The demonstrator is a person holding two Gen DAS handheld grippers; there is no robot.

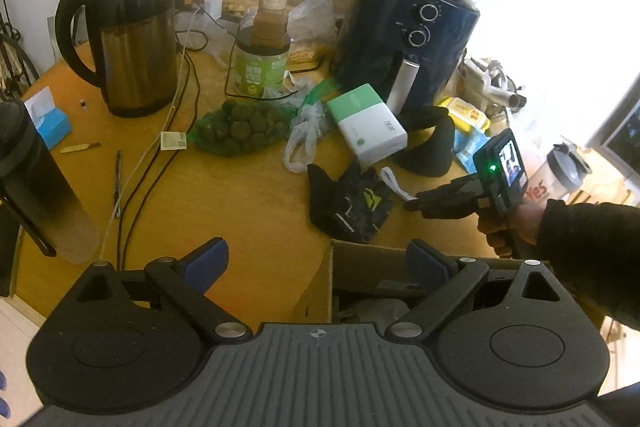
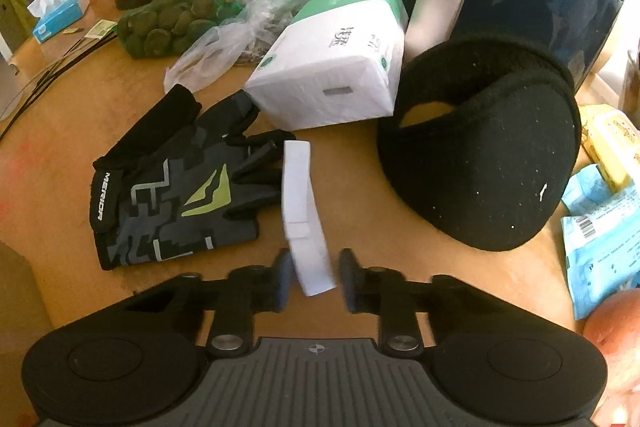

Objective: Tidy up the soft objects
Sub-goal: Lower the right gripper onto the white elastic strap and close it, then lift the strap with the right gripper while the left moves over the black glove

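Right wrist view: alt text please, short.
The right gripper has its fingers on either side of a white strap lying on a wooden table, with a gap still visible. A cycling glove lies left, black earmuffs right.

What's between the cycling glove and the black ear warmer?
The white strap, on bare tabletop, its near end between the right tool's fingers. Right wrist view shows it best.

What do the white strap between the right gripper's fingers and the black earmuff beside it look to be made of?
White strap: likely elastic or woven fabric, matte; it bends limply and shows a stitched overlap. Black earmuff: seemingly fleece over a stiff band, matte and napped, speckled with pale lint, holding its curve.
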